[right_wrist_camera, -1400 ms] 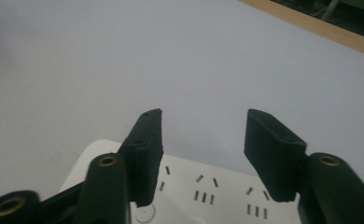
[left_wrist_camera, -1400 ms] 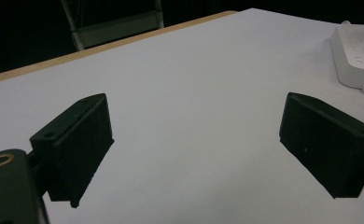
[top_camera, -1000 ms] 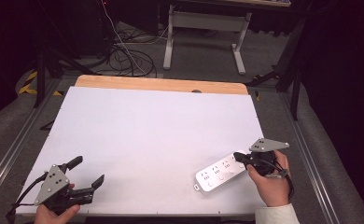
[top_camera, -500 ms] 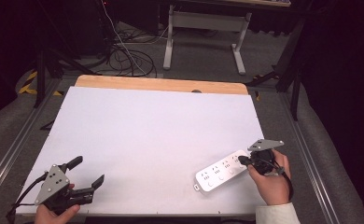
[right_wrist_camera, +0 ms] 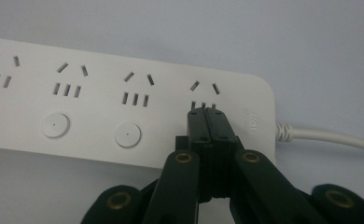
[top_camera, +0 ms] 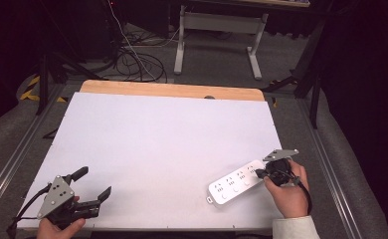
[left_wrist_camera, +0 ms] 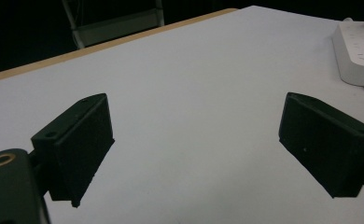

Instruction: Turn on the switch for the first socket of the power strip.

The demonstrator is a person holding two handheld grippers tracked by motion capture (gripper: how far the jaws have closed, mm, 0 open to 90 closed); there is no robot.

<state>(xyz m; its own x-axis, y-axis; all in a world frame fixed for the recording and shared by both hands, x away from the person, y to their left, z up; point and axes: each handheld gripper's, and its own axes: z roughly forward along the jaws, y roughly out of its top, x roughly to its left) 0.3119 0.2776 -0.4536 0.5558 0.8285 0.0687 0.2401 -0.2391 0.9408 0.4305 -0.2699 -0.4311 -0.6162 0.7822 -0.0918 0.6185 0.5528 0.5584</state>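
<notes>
A white power strip (top_camera: pixel 234 183) with several sockets and round buttons lies near the front right of the white table (top_camera: pixel 157 129). My right gripper (top_camera: pixel 259 173) is shut, with nothing between its jaws. Its tips (right_wrist_camera: pixel 206 112) rest over the strip (right_wrist_camera: pixel 101 107) just below the socket nearest the cord (right_wrist_camera: pixel 329 137), where they hide that socket's button spot. Whether they press down I cannot tell. My left gripper (top_camera: pixel 93 182) is open at the front left corner, low over bare table. Its own view shows the jaws wide apart (left_wrist_camera: pixel 196 140) and the strip (left_wrist_camera: pixel 360 56) far off.
A wooden strip (top_camera: pixel 172 90) borders the table's far edge. Metal rails run along both sides. Beyond the table stand a grey metal frame (top_camera: pixel 217 25) and loose cables (top_camera: pixel 132 59) on the floor.
The right gripper has shifted slightly left and down onto the strip's cord end. The left gripper and the strip have stayed put.
</notes>
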